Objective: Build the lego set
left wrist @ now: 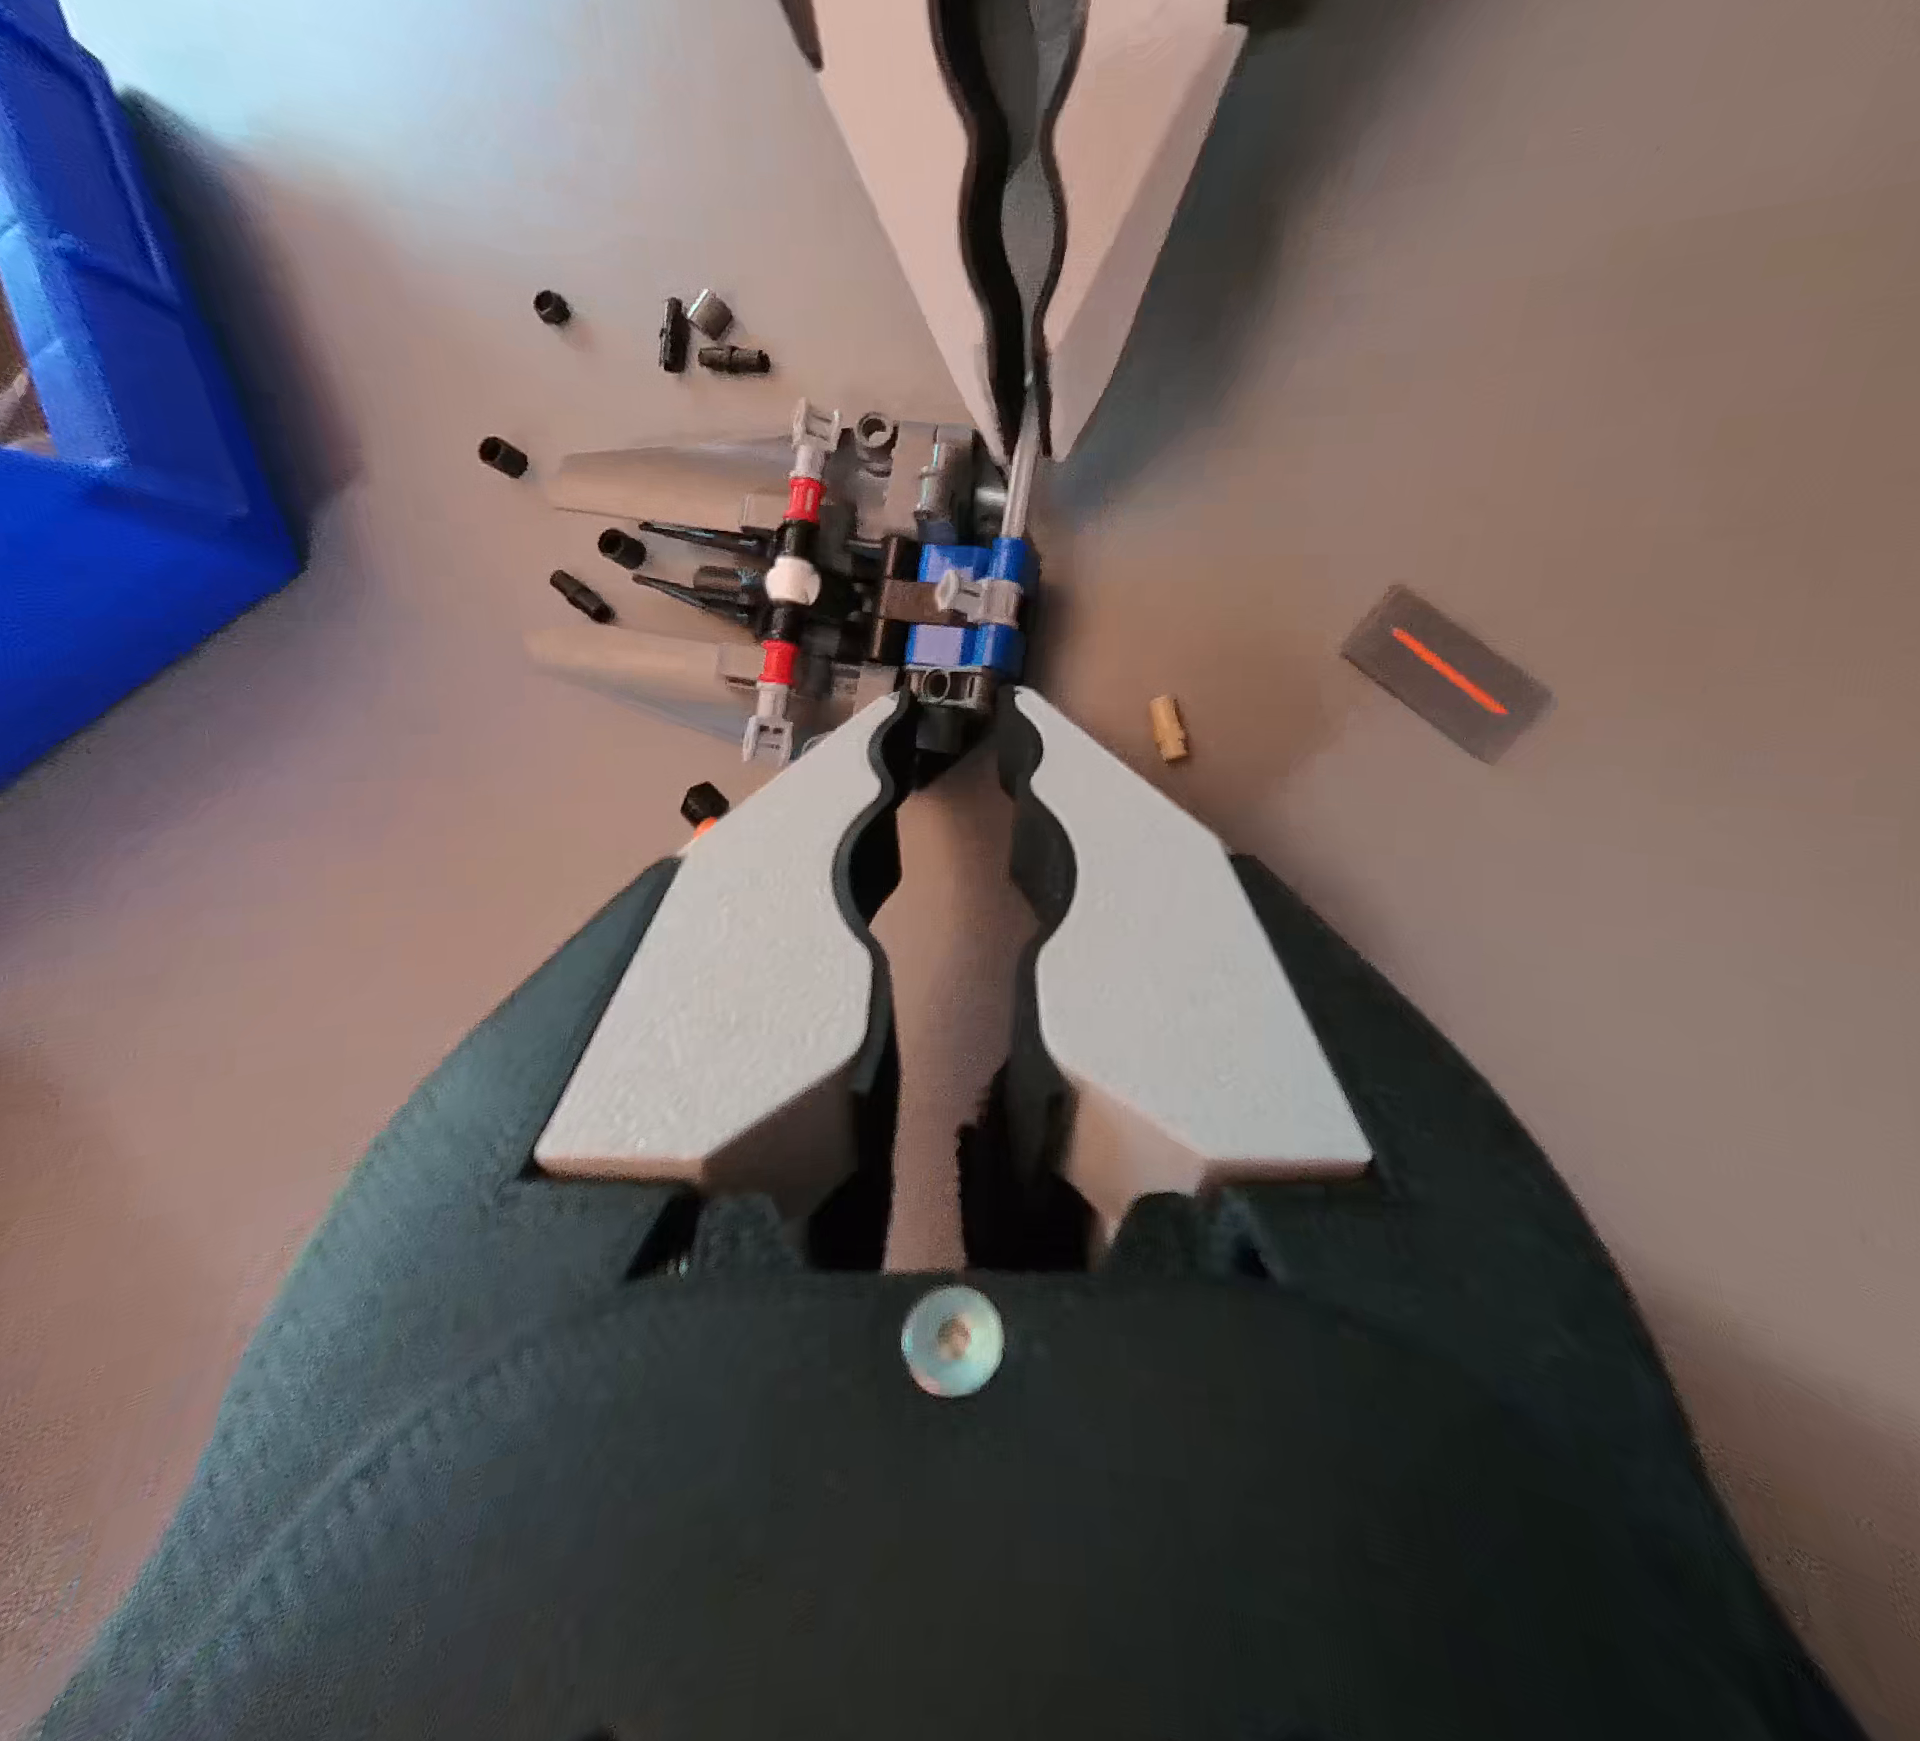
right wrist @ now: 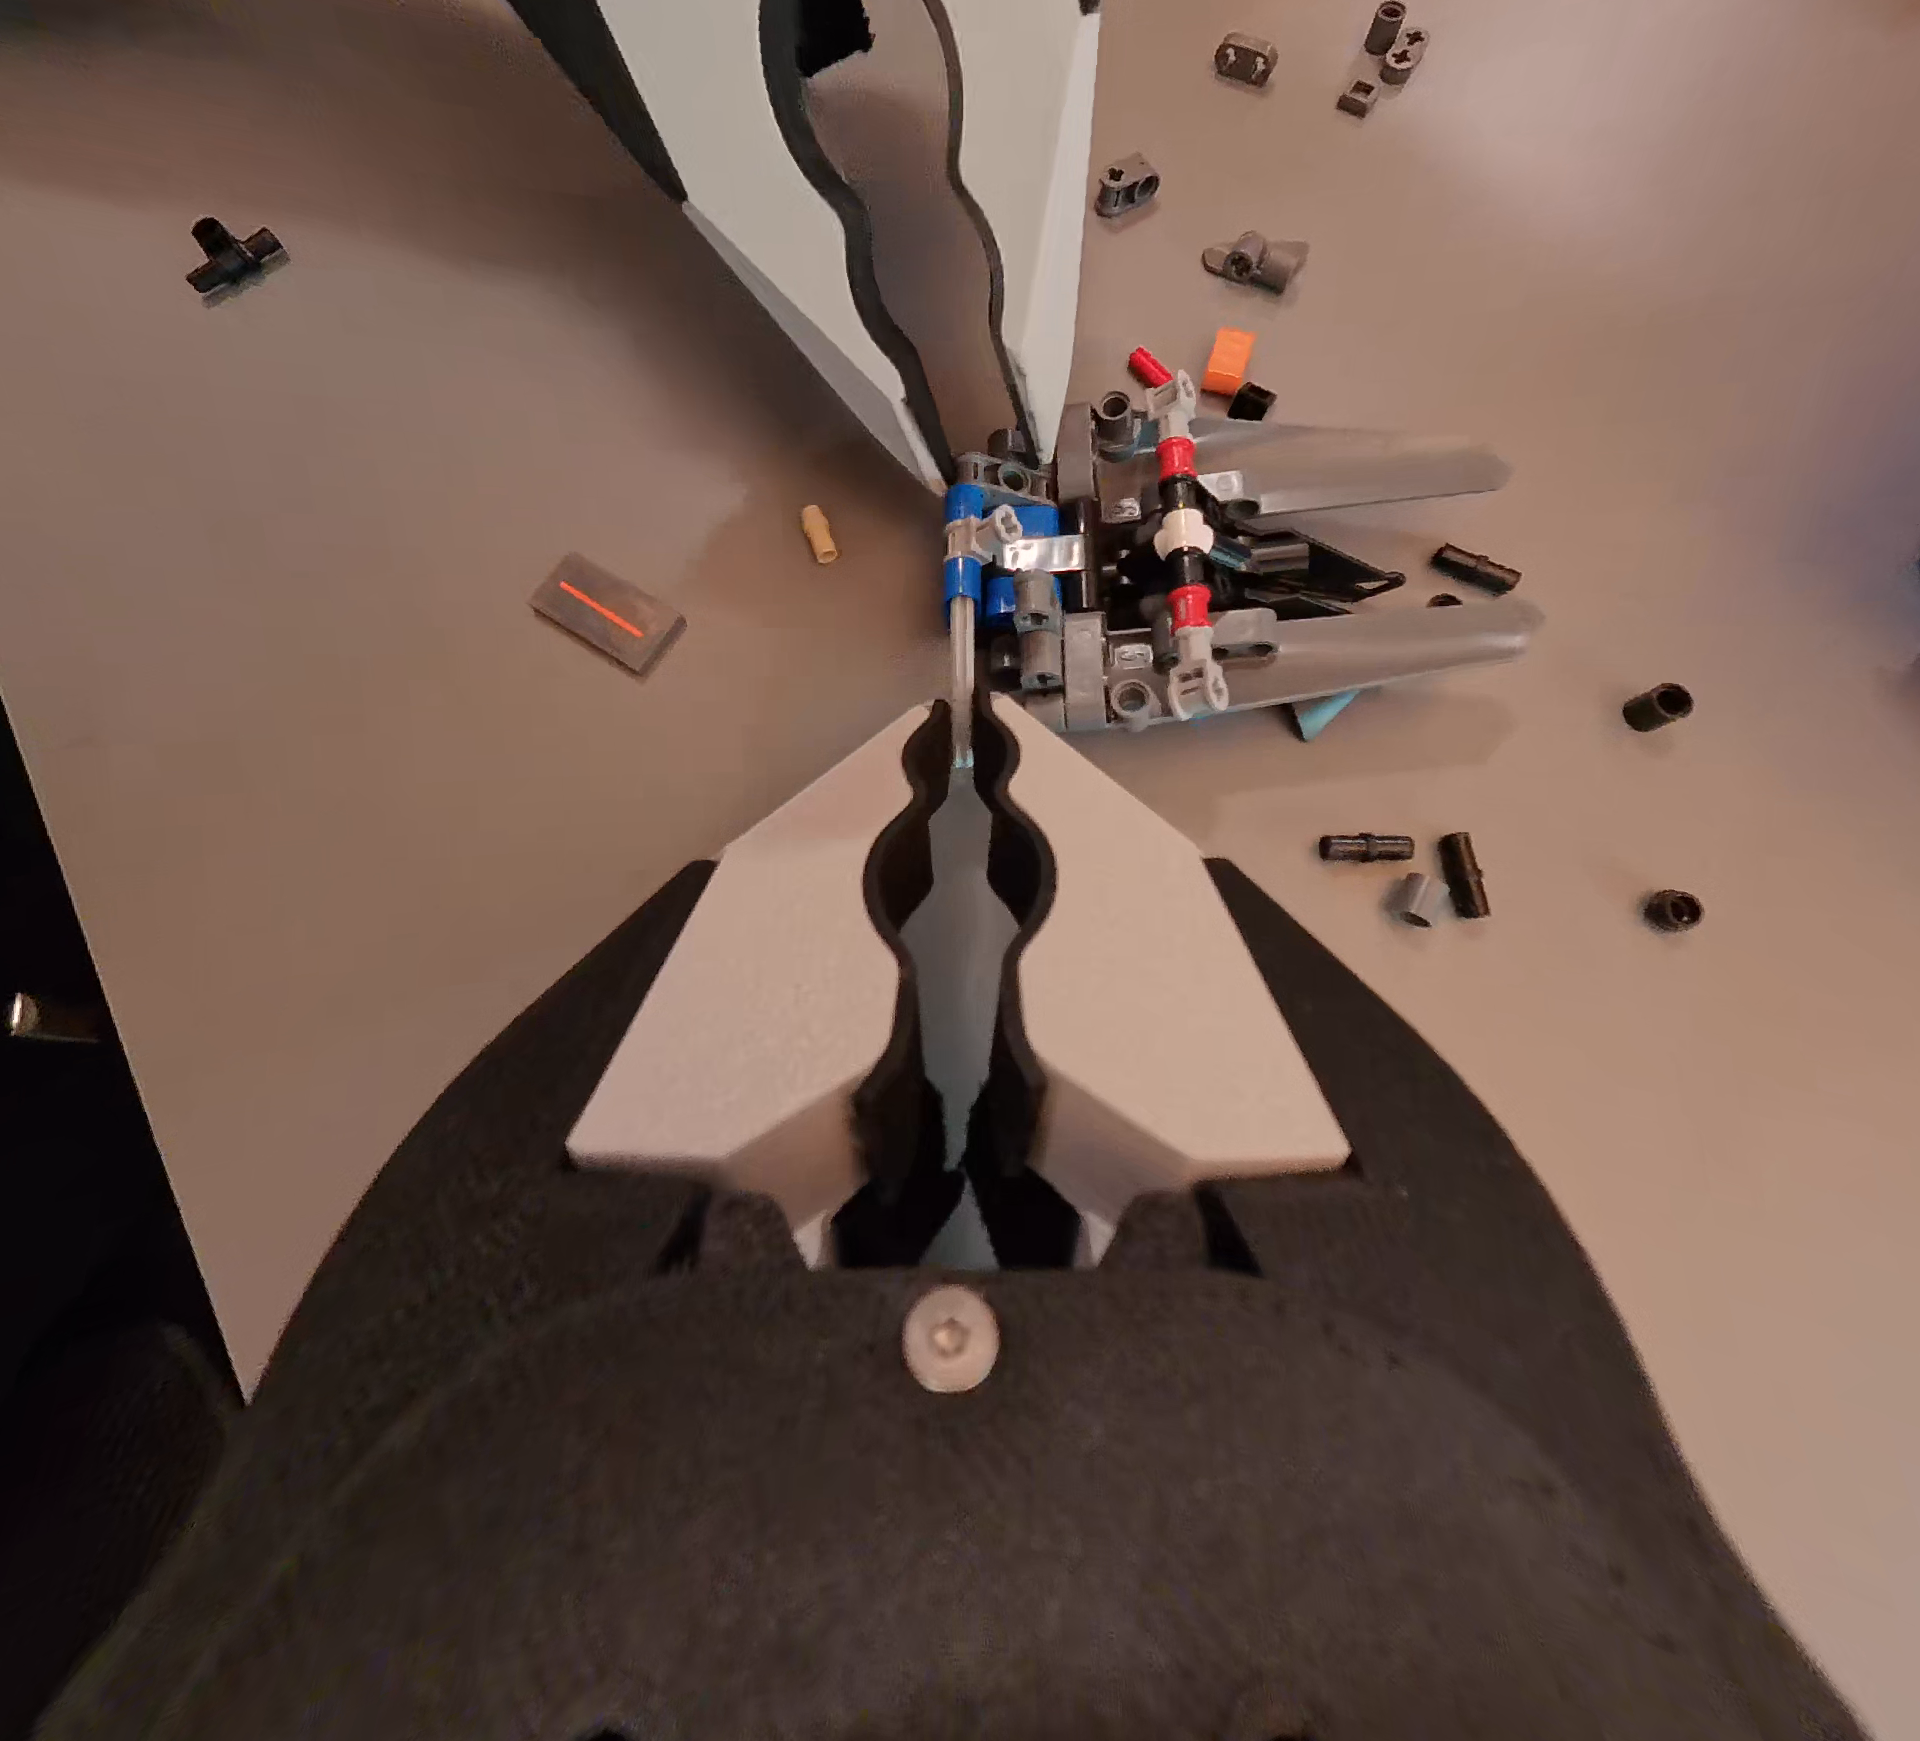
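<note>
Left of the left gripper [left wrist: 951,725], at the far edge of its view, stands a blue container [left wrist: 114,486]; its opening is blurred, so I cannot tell what is in it. Between that bin and the gripper, small black pins [left wrist: 582,595] lie scattered on the grey table [left wrist: 1558,1068]. Straight ahead of the left gripper's tips sits the half-built lego model [left wrist: 883,579], grey wing panels pointing away to the left and a blue block [left wrist: 971,595] at the near end. The left gripper pinches the model's dark end just below the blue block, its jaws narrowly spread around it. Opposite, the right gripper [right wrist: 964,723] is pressed together on a thin grey axle [right wrist: 962,668] that runs through the blue block. To the right of the left gripper lie a tan pin [left wrist: 1172,727] and a dark tile with an orange stripe [left wrist: 1446,673]. My judgement of the risk: if the axle is pushed off-line, it could jam or lever the blue block loose, and the left grip on so small an end could slip, sliding the model into the loose pins.
</note>
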A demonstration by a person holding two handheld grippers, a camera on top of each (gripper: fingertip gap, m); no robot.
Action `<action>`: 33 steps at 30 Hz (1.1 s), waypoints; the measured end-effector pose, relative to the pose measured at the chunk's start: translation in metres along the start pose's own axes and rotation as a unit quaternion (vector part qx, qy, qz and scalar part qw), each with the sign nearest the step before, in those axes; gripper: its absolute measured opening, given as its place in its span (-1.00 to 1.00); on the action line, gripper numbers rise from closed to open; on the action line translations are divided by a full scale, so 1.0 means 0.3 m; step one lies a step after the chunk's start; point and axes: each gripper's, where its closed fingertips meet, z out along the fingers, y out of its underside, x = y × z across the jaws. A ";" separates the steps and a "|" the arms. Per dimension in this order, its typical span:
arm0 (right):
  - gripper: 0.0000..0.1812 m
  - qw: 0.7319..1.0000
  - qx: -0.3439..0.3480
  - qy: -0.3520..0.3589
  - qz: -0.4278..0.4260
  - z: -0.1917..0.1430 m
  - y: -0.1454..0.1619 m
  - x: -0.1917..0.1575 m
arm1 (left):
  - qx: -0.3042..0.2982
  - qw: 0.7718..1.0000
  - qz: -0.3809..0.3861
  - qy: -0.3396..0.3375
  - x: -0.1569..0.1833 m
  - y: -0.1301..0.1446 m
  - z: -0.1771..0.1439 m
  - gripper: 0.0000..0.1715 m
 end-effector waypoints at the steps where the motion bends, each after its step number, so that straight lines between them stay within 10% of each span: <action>1: -0.98 1.000 0.000 0.006 -0.001 0.000 0.000 0.003 | 0.001 1.000 0.007 -0.007 -0.004 0.000 0.002 -0.84; 20: -0.99 0.988 -0.050 0.142 -0.027 -0.003 0.007 0.027 | 0.001 1.000 -0.009 -0.013 -0.008 -0.005 0.011 -0.84; 33: -0.98 0.993 -0.046 0.108 0.023 -0.010 0.015 0.049 | 0.021 0.998 -0.044 -0.027 -0.010 -0.017 0.018 -0.83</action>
